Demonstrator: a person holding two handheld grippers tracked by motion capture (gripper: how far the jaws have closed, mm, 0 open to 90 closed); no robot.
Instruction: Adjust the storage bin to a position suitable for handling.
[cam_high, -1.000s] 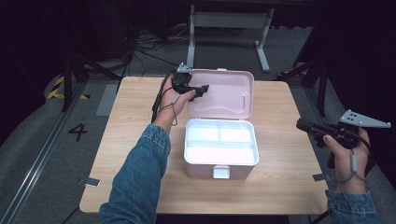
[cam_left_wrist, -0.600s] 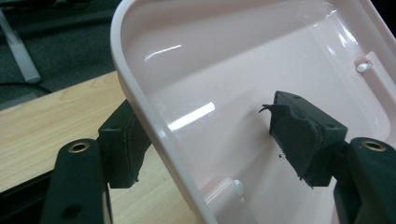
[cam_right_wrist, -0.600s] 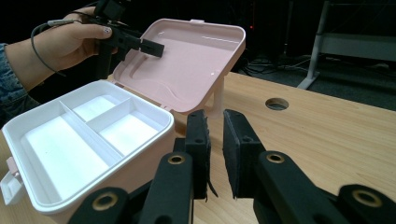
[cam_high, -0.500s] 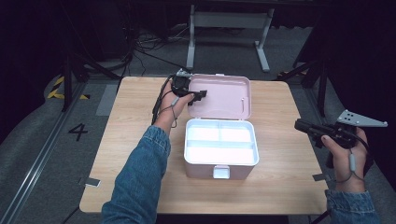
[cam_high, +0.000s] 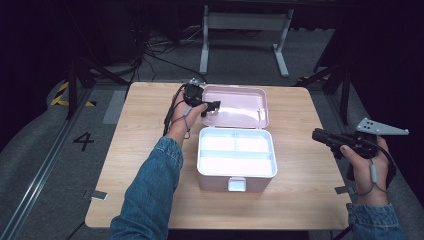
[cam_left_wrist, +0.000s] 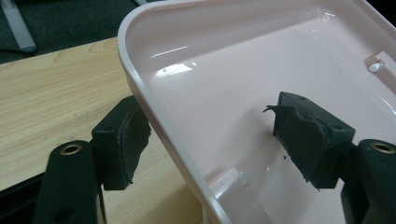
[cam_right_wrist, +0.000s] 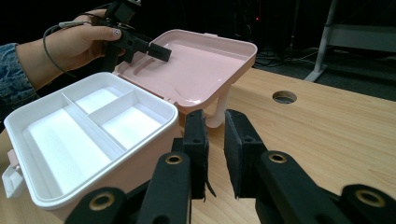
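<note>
Lid (cam_left_wrist: 261, 93) rim between open left claw (cam_left_wrist: 219, 140)

— Where does the high view sit?

— Above the near side of the wooden table (cam_high: 150, 200), looking forward and down, far enough to take in the whole top.

— And the two gripper views?

— The left gripper view hugs the pink lid (cam_left_wrist: 261, 93), its rim running between its own jaws. The right gripper view looks low across the table from farther off, sharing that lid and the white tray (cam_right_wrist: 93, 121) with the high view.
</note>
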